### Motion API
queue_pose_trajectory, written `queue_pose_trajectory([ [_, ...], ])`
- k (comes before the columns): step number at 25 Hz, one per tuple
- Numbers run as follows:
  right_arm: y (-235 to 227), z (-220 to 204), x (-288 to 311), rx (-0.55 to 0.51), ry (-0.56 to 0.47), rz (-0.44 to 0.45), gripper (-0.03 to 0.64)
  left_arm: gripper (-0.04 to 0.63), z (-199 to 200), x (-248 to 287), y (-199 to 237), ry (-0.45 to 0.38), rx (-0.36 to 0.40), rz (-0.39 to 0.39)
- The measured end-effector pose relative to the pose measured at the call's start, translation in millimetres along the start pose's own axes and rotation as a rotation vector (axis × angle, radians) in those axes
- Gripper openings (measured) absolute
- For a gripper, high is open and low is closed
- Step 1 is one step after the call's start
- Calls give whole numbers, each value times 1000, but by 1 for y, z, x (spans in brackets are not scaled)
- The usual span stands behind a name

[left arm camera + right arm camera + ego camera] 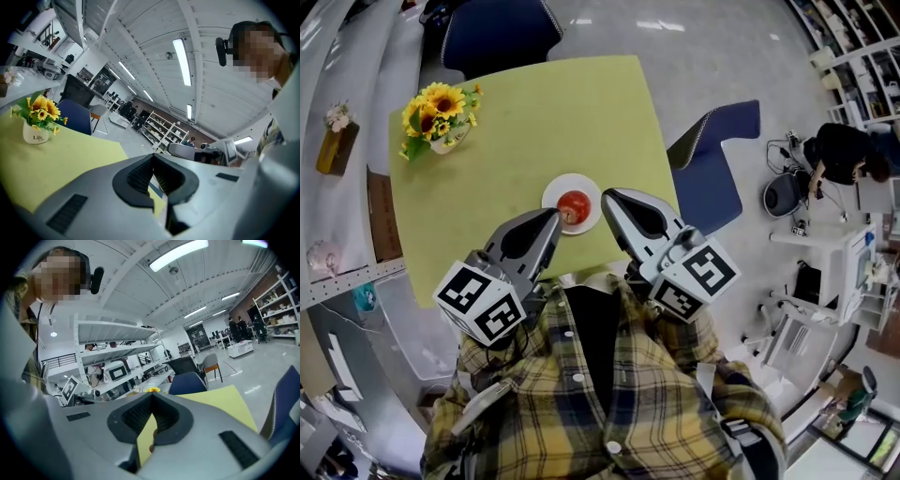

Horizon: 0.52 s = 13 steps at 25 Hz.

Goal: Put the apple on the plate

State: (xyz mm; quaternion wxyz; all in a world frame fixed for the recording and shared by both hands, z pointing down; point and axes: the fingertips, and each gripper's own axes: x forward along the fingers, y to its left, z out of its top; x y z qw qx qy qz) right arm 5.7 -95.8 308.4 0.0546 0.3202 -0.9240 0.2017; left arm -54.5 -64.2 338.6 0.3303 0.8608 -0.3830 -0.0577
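Jaws either side of apple (574, 203)

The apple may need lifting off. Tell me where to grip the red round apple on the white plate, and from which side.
Grip the red round apple across its widest middle, coming down from above on the person's side. Its rounded top stands clear above the small white plate, while a level approach would likely meet the plate's rim.
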Motion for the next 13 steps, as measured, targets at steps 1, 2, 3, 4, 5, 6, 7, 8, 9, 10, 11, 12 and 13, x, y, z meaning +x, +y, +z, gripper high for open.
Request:
queue_pose_trajectory([
  [1,-1,-1,-2,0,1,-5,-5,8,0,1,-1,1,2,-4],
  [2,-3,-1,-3,1,1,-9,-4,8,0,3,-1,2,4,-7],
  [3,-4,-2,-5,2,2,-14,-5,8,0,4,-2,4,6,-10],
  [4,-5,-3,-6,4,3,-19,-5,8,-1,5,-2,7,6,-13],
  [5,-6,-4,-7,6,4,-23,-5,8,-2,6,-1,11,6,-15],
  [6,-7,-5,-8,8,5,-26,-5,8,-3,6,-1,15,6,-17],
  [7,-7,-6,-9,9,6,-28,-5,8,-3,7,-2,18,7,-19],
  [8,-7,-6,-9,10,7,-30,-4,8,-3,8,-2,21,8,-21],
  [9,-8,-7,-10,11,8,-33,-5,8,-3,9,-2,22,9,-24],
  [10,-9,-7,-10,10,9,-35,-5,8,-2,10,-2,23,11,-26],
  [11,-11,-6,-10,9,9,-38,-4,8,-1,12,-2,24,13,-29],
  [12,-13,-6,-11,8,10,-41,-5,8,0,14,-2,26,16,-32],
  [13,-14,-5,-11,7,10,-44,-5,8,1,16,-1,28,18,-35],
])
